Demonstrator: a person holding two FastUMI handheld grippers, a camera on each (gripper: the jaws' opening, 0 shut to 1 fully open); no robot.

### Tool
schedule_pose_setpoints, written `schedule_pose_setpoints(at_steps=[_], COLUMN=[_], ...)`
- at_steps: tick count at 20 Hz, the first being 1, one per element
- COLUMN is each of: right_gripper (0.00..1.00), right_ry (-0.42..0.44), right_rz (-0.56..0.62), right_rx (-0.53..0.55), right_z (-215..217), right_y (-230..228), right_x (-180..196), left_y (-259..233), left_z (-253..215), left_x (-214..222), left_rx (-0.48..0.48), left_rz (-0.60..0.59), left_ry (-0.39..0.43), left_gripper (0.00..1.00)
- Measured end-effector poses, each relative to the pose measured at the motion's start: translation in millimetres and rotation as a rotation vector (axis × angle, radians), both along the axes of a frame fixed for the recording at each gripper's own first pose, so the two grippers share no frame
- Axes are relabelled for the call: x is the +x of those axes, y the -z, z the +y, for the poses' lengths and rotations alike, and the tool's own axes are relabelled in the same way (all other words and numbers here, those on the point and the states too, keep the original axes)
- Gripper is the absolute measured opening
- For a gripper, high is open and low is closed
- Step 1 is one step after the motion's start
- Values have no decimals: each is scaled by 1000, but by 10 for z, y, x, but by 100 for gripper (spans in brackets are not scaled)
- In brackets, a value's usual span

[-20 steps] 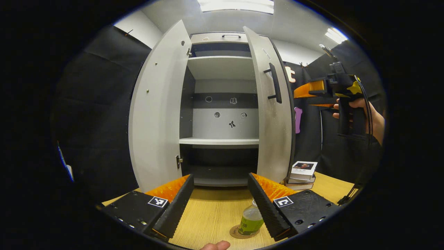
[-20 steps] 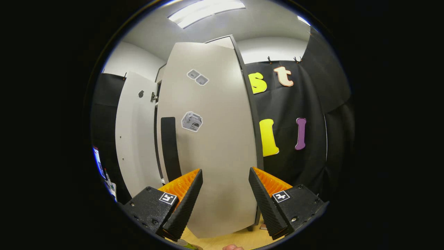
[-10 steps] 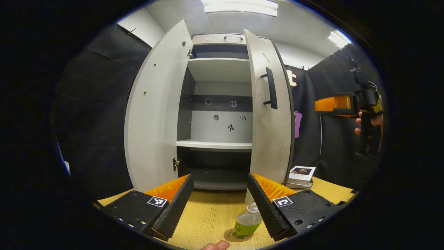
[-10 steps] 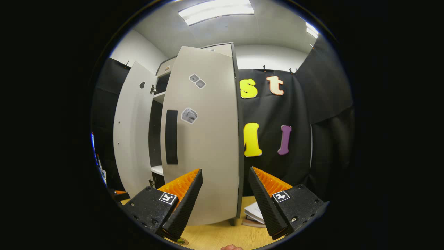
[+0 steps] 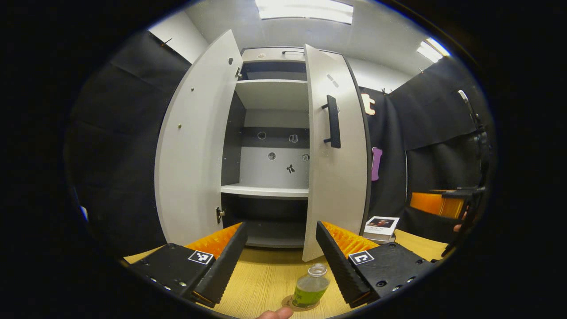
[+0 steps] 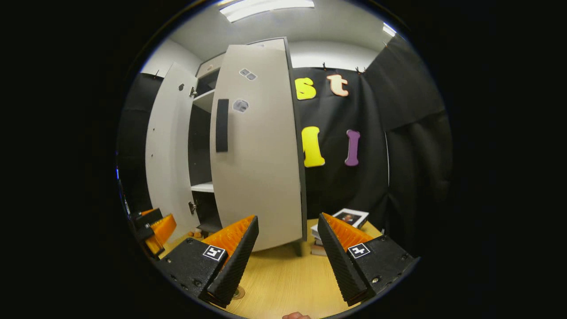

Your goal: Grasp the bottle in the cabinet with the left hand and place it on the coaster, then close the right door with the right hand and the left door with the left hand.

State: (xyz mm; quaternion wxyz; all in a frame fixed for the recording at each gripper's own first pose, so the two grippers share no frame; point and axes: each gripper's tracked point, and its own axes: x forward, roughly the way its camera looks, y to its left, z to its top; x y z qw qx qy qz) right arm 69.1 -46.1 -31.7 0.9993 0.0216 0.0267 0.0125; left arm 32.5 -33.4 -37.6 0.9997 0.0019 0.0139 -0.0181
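The bottle (image 5: 310, 286) stands upright on the coaster (image 5: 289, 305) on the desk (image 5: 266, 279), low between the left gripper (image 5: 281, 260)'s spread fingers, nearer the right-hand one and touching neither. The right gripper (image 6: 288, 261) is open too, holding nothing, facing the half-shut right door (image 6: 259, 146). The left door (image 5: 192, 141) stands wide open on the cabinet (image 5: 272, 95).

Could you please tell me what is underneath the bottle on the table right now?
The bottle stands upright on a round coaster, which lies on the wooden table. Only the coaster's rim shows around the base; its middle is covered by the bottle.
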Motion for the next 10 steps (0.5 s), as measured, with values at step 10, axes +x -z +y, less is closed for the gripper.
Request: schedule_pose_setpoints(at_steps=[10], right_gripper=[83], right_ry=[-14], right_rz=[-40], right_rx=[-58], right_z=[70], right_y=[-127], right_x=[4], left_y=[-1126], left_z=[1160], left_x=[-69], left_rx=[-149], left_rz=[-193], left_ry=[-270], left_gripper=[95])
